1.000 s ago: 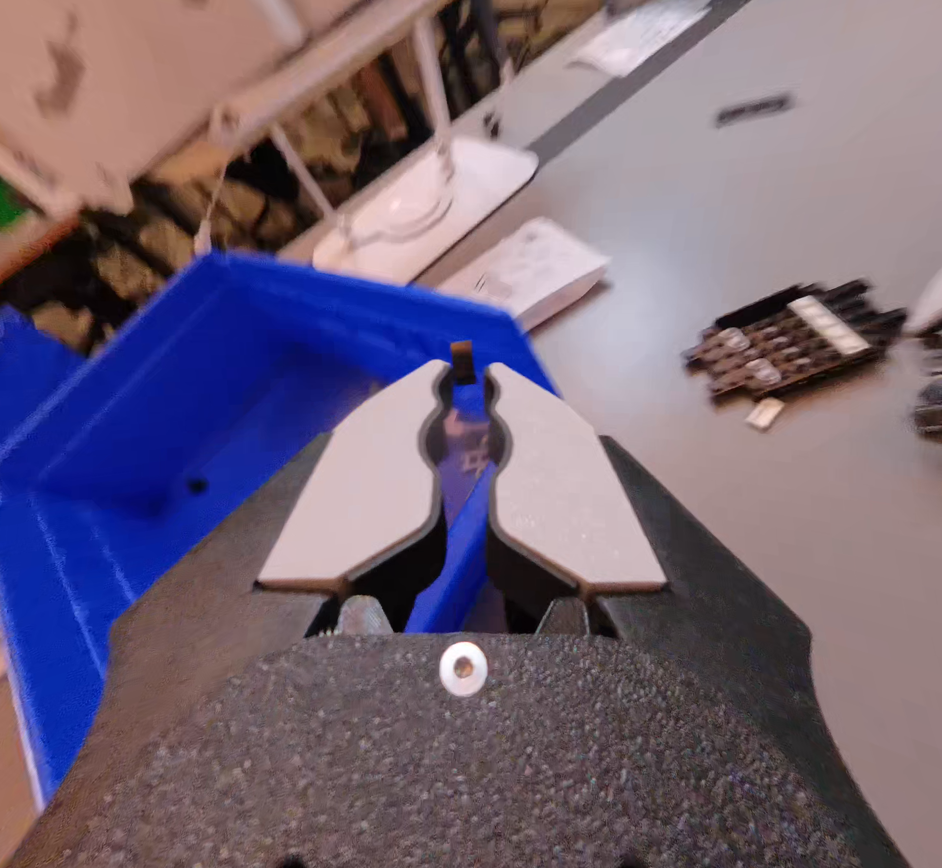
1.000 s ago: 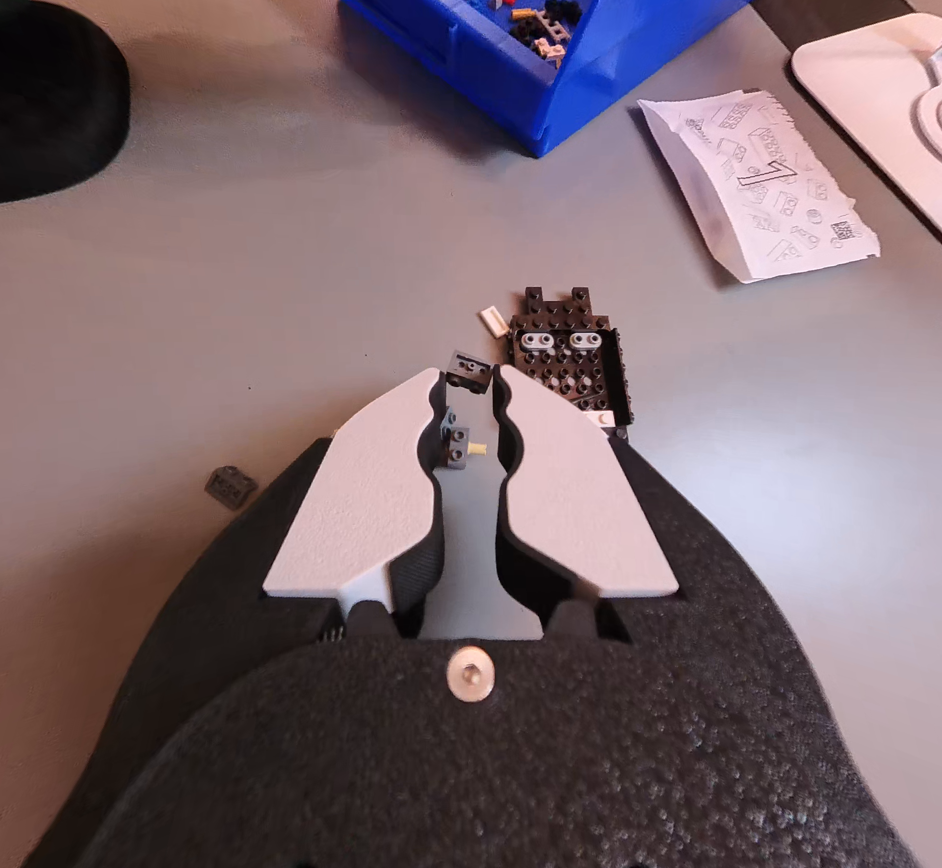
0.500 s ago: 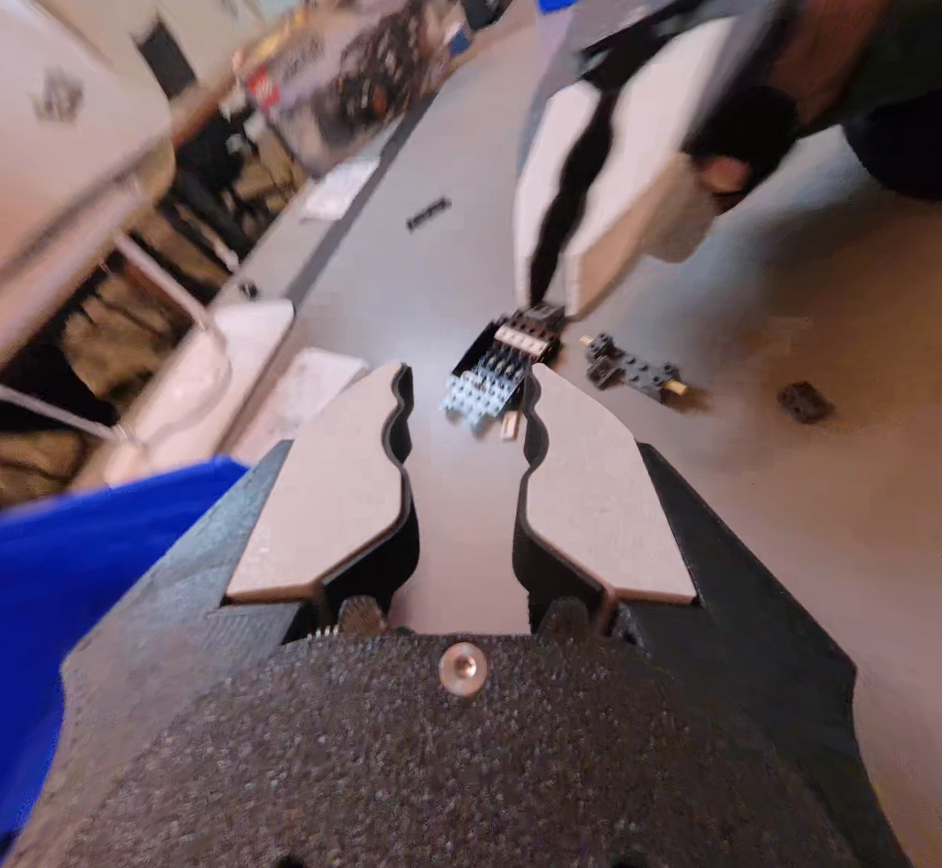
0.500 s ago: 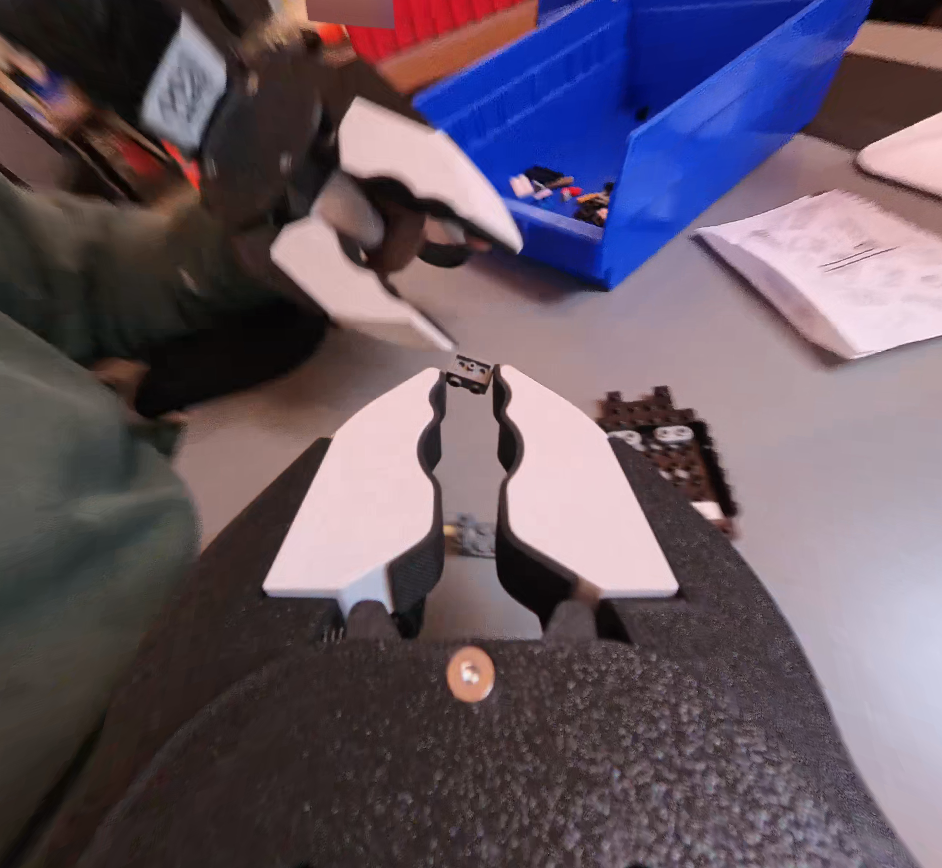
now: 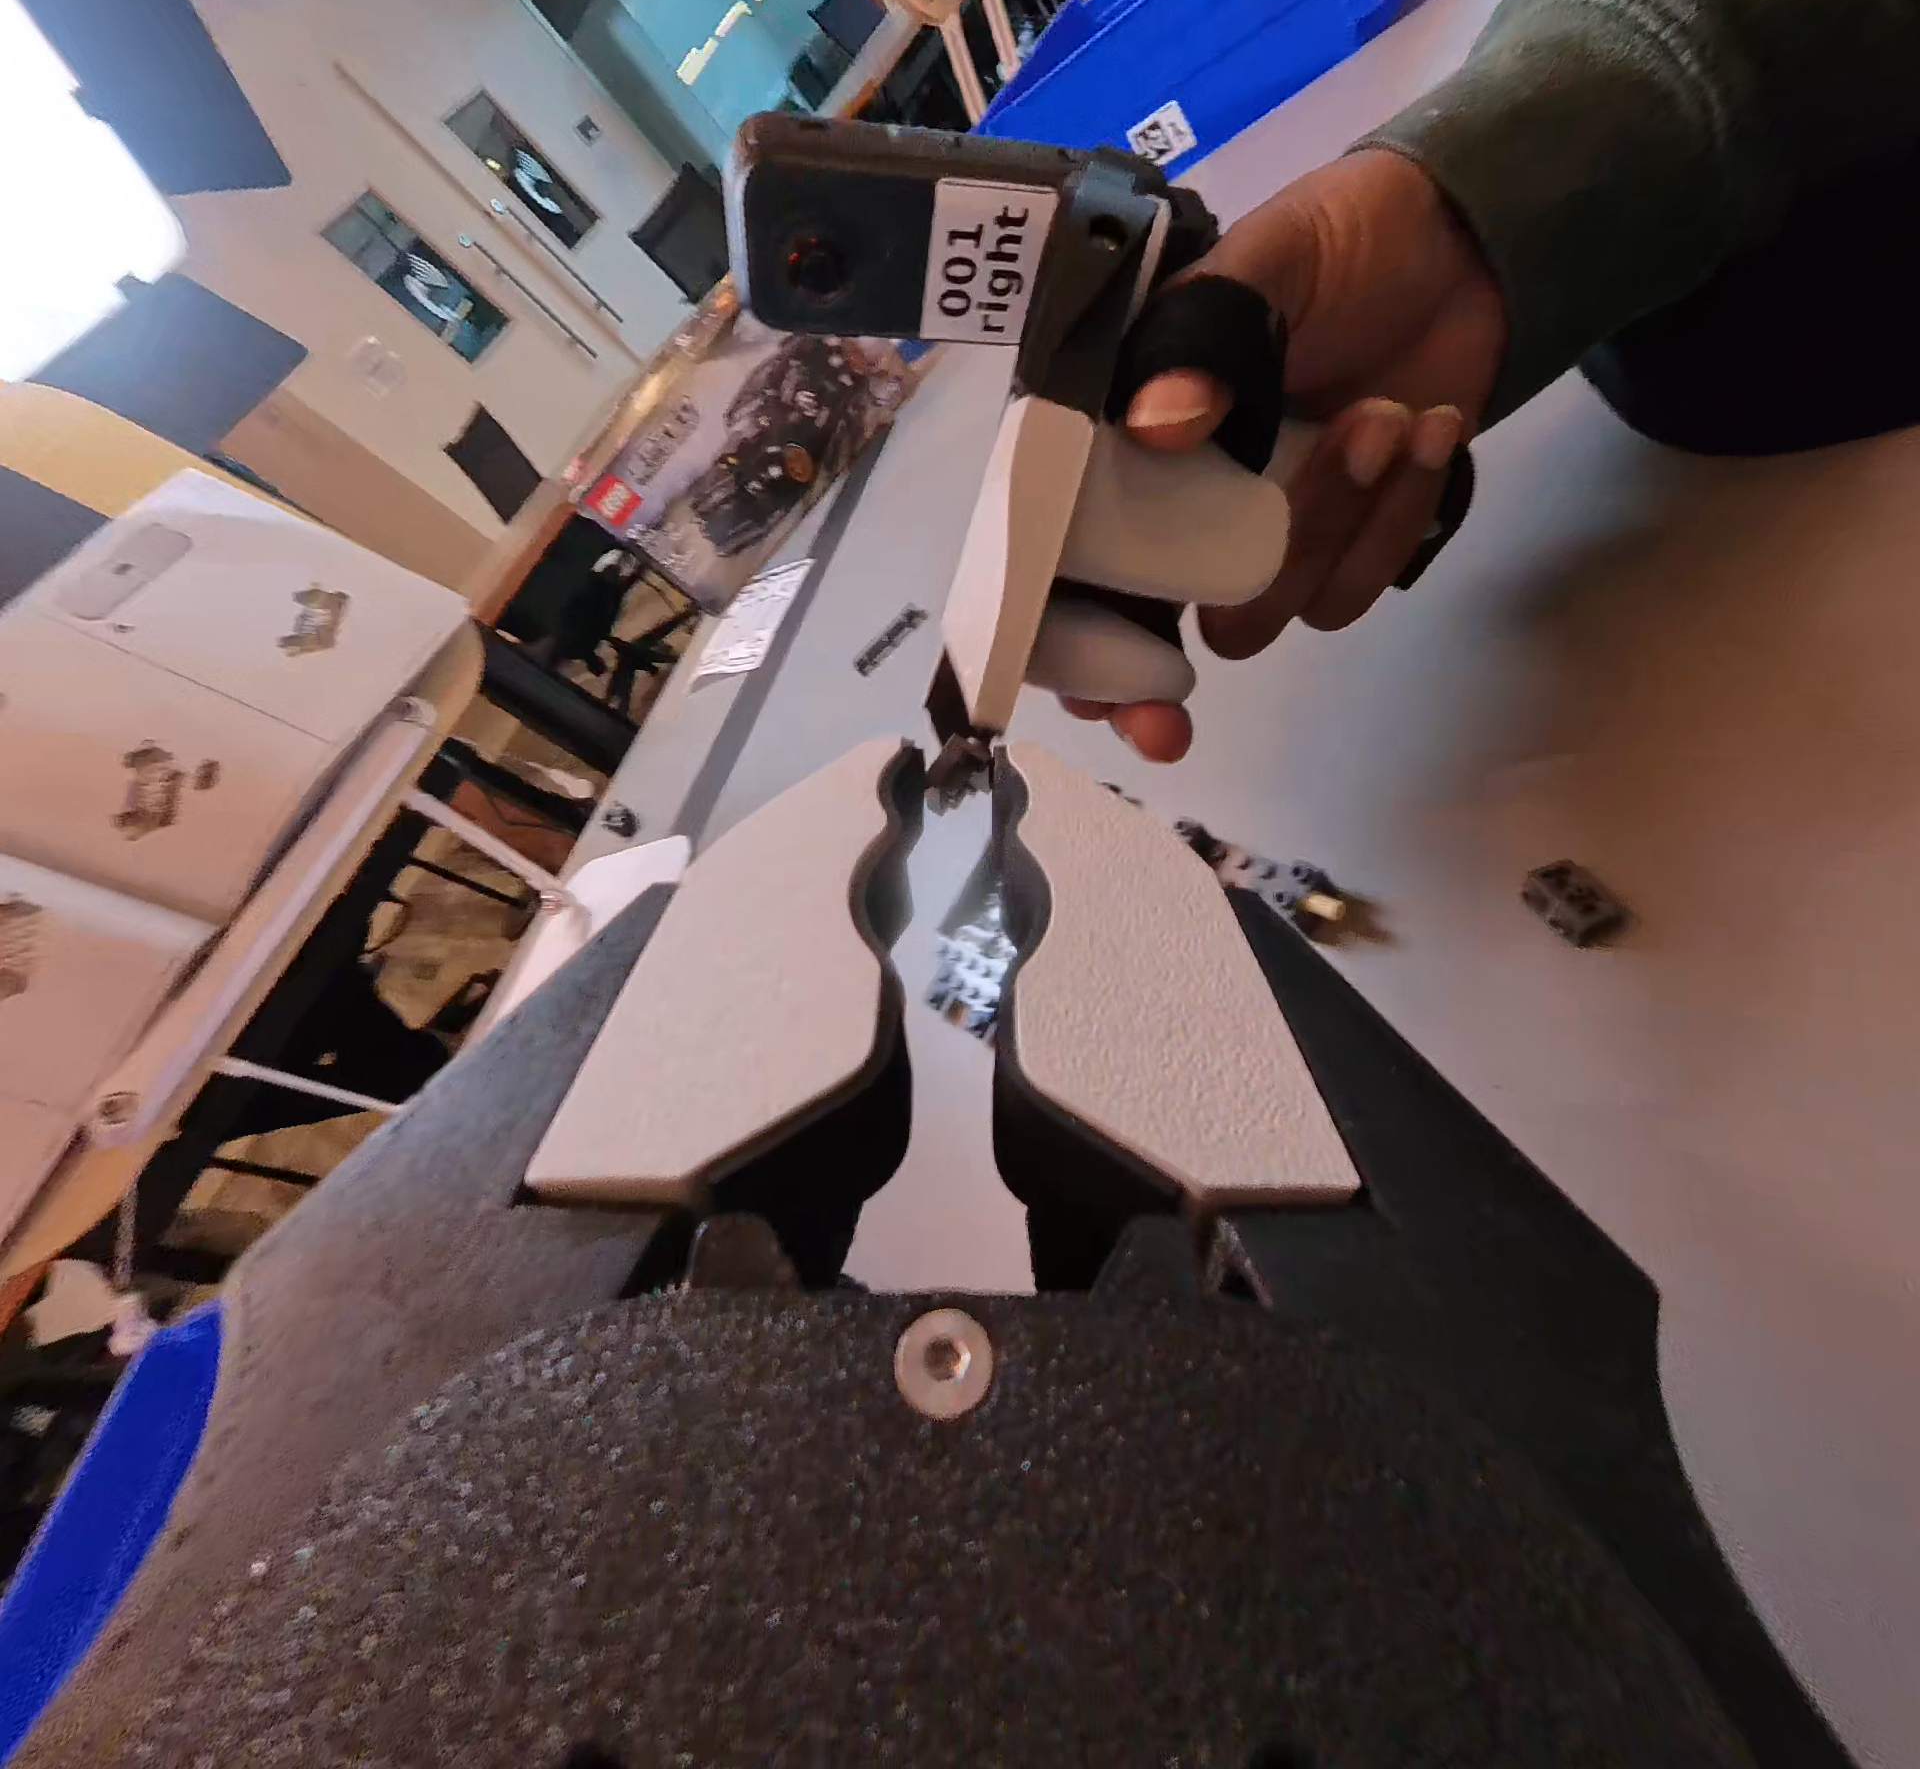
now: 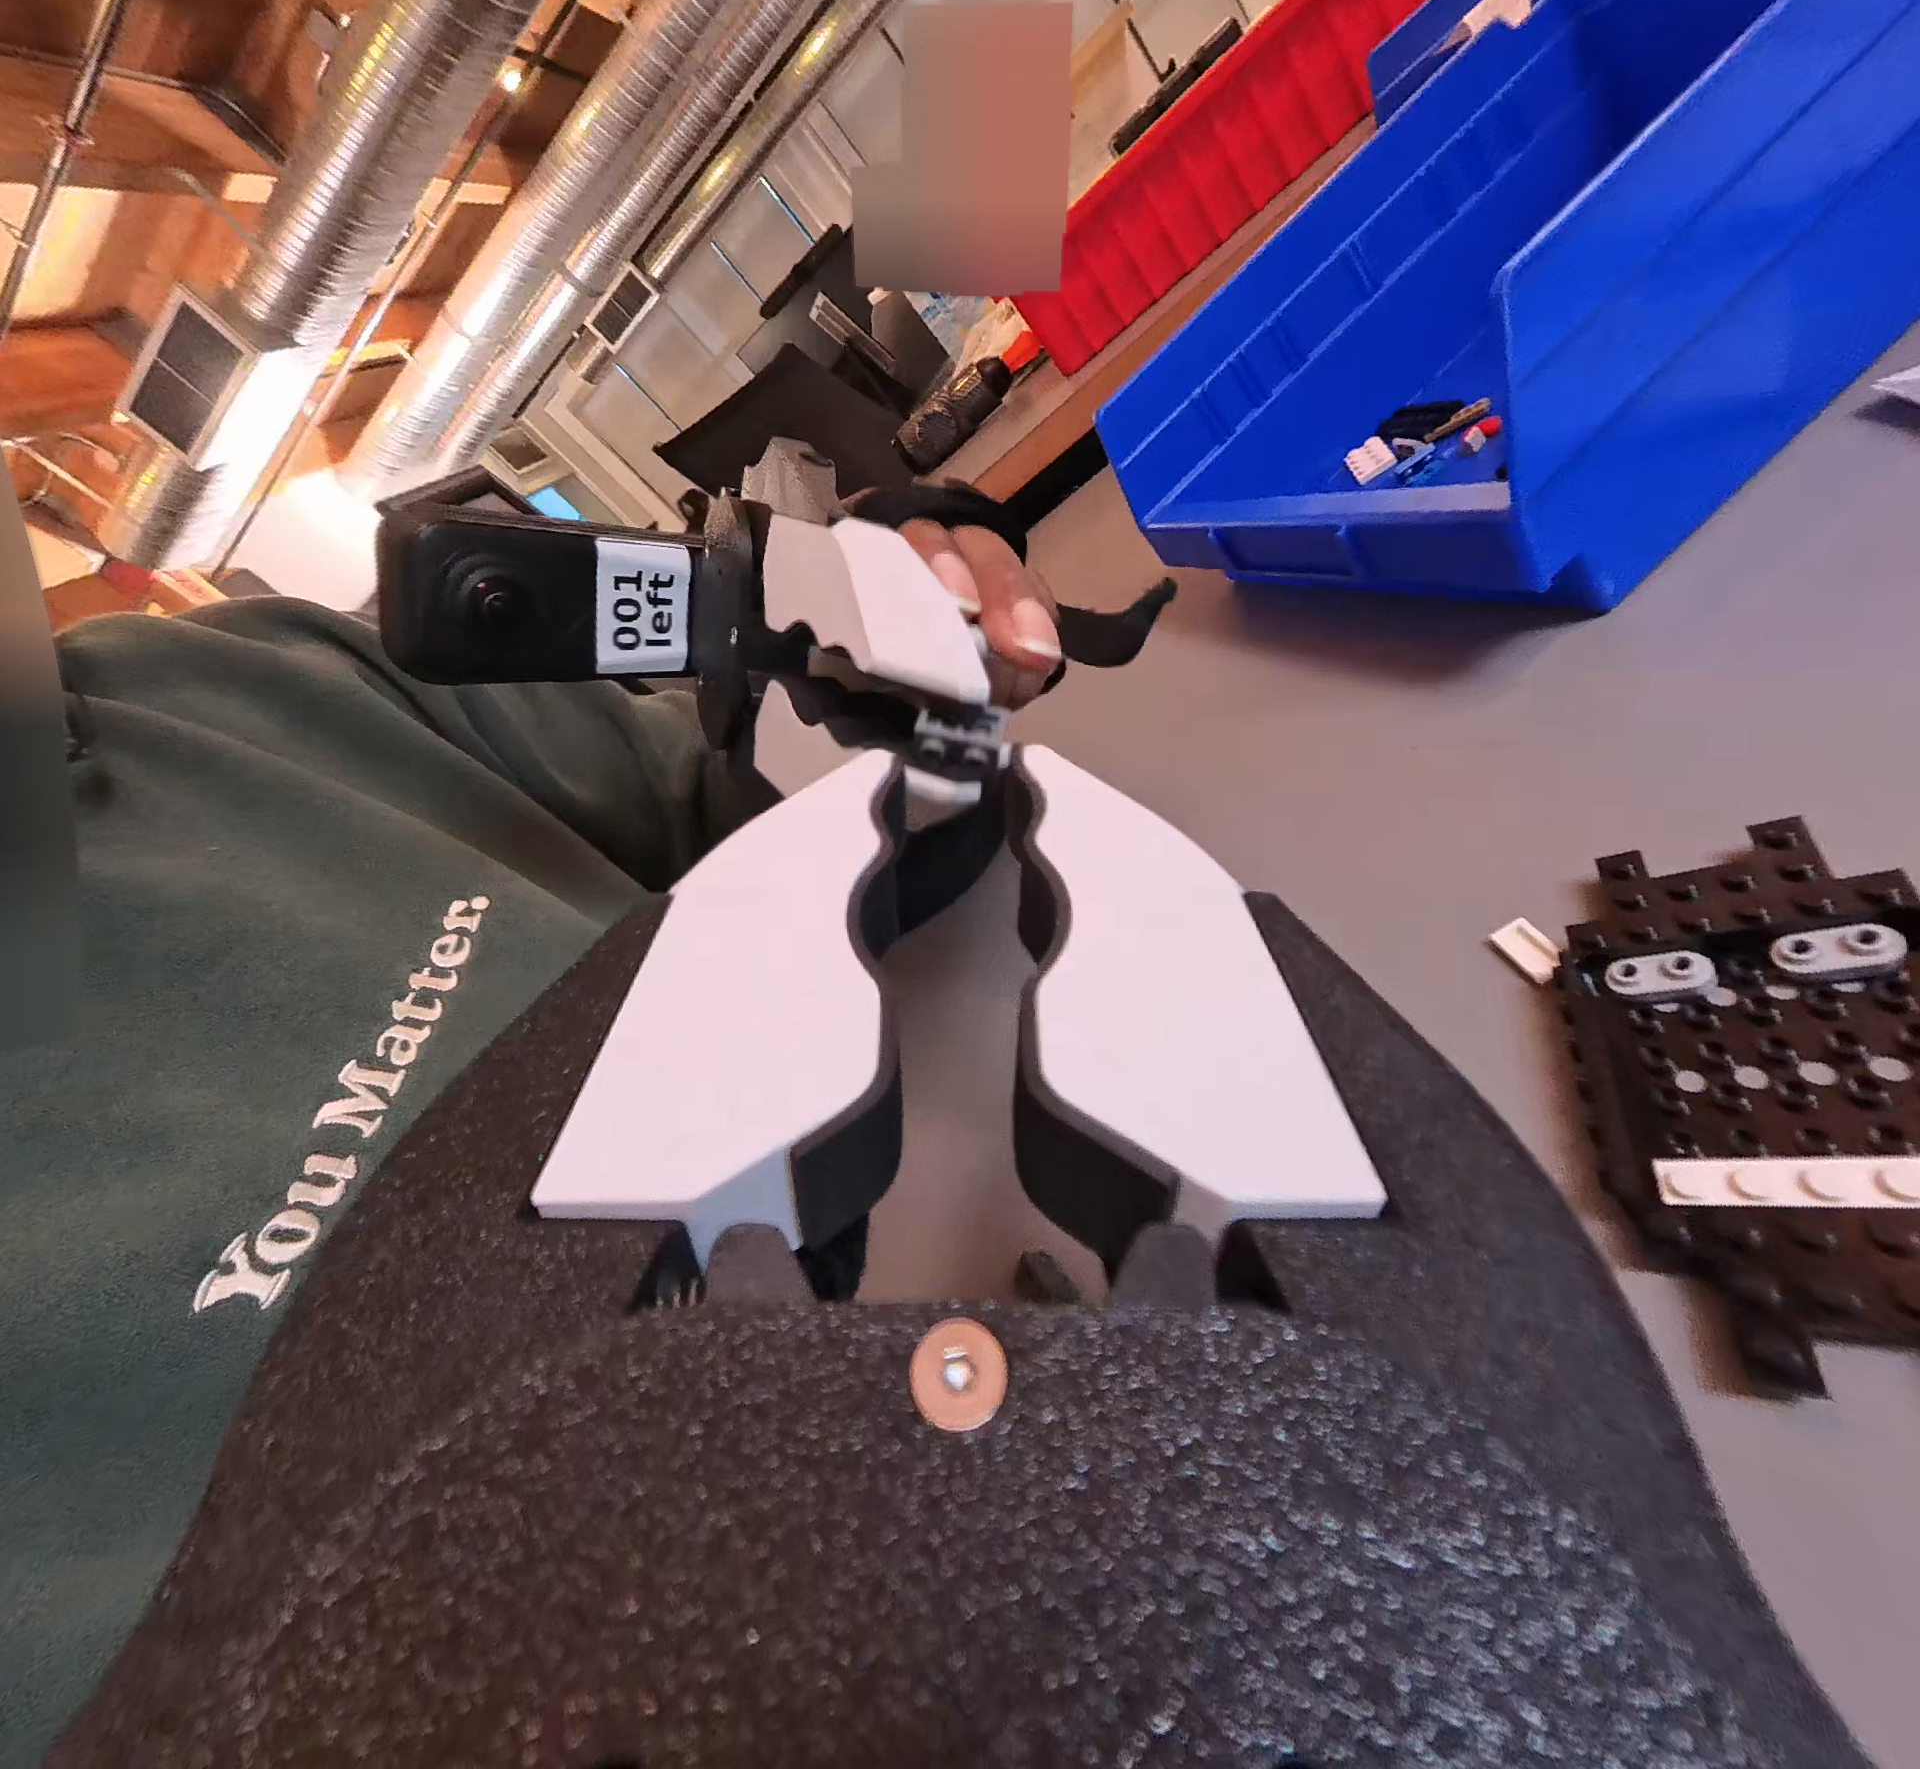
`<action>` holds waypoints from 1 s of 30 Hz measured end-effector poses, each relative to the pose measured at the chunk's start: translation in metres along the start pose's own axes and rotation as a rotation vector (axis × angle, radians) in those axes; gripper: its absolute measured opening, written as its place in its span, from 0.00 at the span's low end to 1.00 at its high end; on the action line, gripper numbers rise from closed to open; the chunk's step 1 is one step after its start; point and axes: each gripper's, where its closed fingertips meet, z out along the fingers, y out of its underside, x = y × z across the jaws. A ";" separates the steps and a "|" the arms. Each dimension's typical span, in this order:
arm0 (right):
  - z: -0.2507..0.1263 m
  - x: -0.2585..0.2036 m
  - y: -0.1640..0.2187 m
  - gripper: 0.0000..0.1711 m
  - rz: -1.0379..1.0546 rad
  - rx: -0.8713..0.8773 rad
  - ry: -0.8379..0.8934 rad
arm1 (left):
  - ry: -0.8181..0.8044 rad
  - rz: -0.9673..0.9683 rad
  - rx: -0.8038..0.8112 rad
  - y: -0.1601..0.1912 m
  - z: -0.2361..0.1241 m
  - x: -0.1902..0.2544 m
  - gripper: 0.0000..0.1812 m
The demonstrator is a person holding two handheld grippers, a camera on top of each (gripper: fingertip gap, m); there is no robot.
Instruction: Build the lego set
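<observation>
Both grippers meet tip to tip above the grey table. My right gripper point(image 6: 954, 755) is shut on a small dark grey brick point(image 6: 956, 748). My left gripper point(image 5: 958, 769) has its fingers closed in on the same brick point(image 5: 961, 763) and seems to pinch it crosswise. In the left wrist view the right gripper point(image 5: 971, 732) comes down from above, held by a hand point(image 5: 1351, 389). In the right wrist view the left gripper point(image 6: 961, 732) comes in from the left. A black studded plate assembly point(image 6: 1766, 1075) lies on the table to the right and also shows between the left fingers point(image 5: 971, 976).
A blue bin point(image 6: 1558, 265) with several loose bricks stands at the back right, with a red bin point(image 6: 1247, 161) behind it. A small white tile point(image 6: 1522, 945) lies beside the plate. A grey axle piece point(image 5: 1278, 878) and a dark brick point(image 5: 1574, 904) lie on the table. A green sleeve point(image 6: 260, 888) is at the left. My two grippers' fingertips are within a few centimetres of each other. The grey axle piece point(image 5: 1278, 878) is about equally far from each gripper, around 11 cm.
The left gripper swung away from the blue bin, opened, then closed in on the brick. The right gripper lifted the brick from the table up to meet it.
</observation>
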 end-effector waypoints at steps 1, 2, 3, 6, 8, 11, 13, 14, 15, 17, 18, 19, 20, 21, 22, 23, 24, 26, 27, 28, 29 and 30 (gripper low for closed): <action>-0.003 0.001 -0.002 0.14 -0.009 0.005 0.008 | -0.031 0.013 0.004 0.001 -0.003 -0.007 0.07; -0.006 0.004 -0.005 0.15 -0.022 0.008 0.027 | -0.068 0.015 -0.005 0.004 -0.006 -0.016 0.07; -0.010 0.009 -0.007 0.15 -0.041 0.014 0.057 | -0.131 0.013 -0.028 0.010 -0.010 -0.032 0.07; -0.021 0.026 -0.010 0.15 -0.087 0.009 0.160 | -0.378 -0.033 -0.208 0.053 -0.029 -0.092 0.07; -0.025 0.034 -0.009 0.15 -0.104 -0.001 0.206 | -0.419 -0.206 -0.430 0.105 -0.037 -0.110 0.12; -0.024 0.038 -0.005 0.15 -0.112 -0.025 0.228 | -0.330 -0.450 -0.486 0.137 -0.034 -0.099 0.31; -0.024 0.042 -0.002 0.15 -0.130 -0.047 0.252 | -0.309 -0.448 -0.504 0.140 -0.033 -0.094 0.35; -0.024 0.043 -0.001 0.15 -0.141 -0.058 0.264 | -0.303 -0.416 -0.509 0.139 -0.031 -0.092 0.35; -0.024 0.044 0.000 0.15 -0.151 -0.065 0.272 | -0.285 -0.383 -0.486 0.133 -0.028 -0.088 0.32; -0.024 0.045 0.000 0.15 -0.164 -0.073 0.283 | -0.145 -0.349 -0.392 0.111 -0.016 -0.063 0.15; -0.024 0.045 0.001 0.15 -0.167 -0.077 0.287 | -0.073 -0.372 -0.360 0.103 -0.008 -0.047 0.11; -0.025 0.046 0.001 0.15 -0.169 -0.079 0.291 | 0.022 -0.425 -0.351 0.098 0.000 -0.027 0.10; -0.025 0.047 0.001 0.15 -0.170 -0.081 0.295 | 0.115 -0.488 -0.367 0.097 0.008 -0.007 0.12; -0.025 0.047 0.001 0.15 -0.169 -0.084 0.296 | 0.171 -0.541 -0.396 0.100 0.015 0.008 0.13; -0.025 0.047 0.002 0.15 -0.169 -0.086 0.297 | 0.207 -0.570 -0.426 0.104 0.021 0.018 0.14; -0.025 0.047 0.002 0.15 -0.170 -0.089 0.298 | 0.227 -0.586 -0.453 0.109 0.027 0.025 0.16; -0.026 0.047 0.002 0.15 -0.174 -0.095 0.306 | 0.213 -0.598 -0.480 0.115 0.031 0.025 0.17; -0.029 0.053 0.006 0.15 -0.186 -0.131 0.352 | 0.220 -0.617 -0.502 0.118 0.037 0.026 0.14; -0.031 0.058 0.009 0.15 -0.193 -0.158 0.386 | 0.224 -0.632 -0.515 0.120 0.039 0.026 0.13; -0.033 0.063 0.013 0.15 -0.196 -0.193 0.422 | 0.236 -0.640 -0.520 0.120 0.041 0.028 0.12; -0.035 0.068 0.018 0.15 -0.202 -0.235 0.451 | 0.236 -0.644 -0.524 0.121 0.042 0.028 0.11; -0.037 0.072 0.022 0.15 -0.219 -0.268 0.479 | 0.245 -0.641 -0.529 0.121 0.042 0.029 0.10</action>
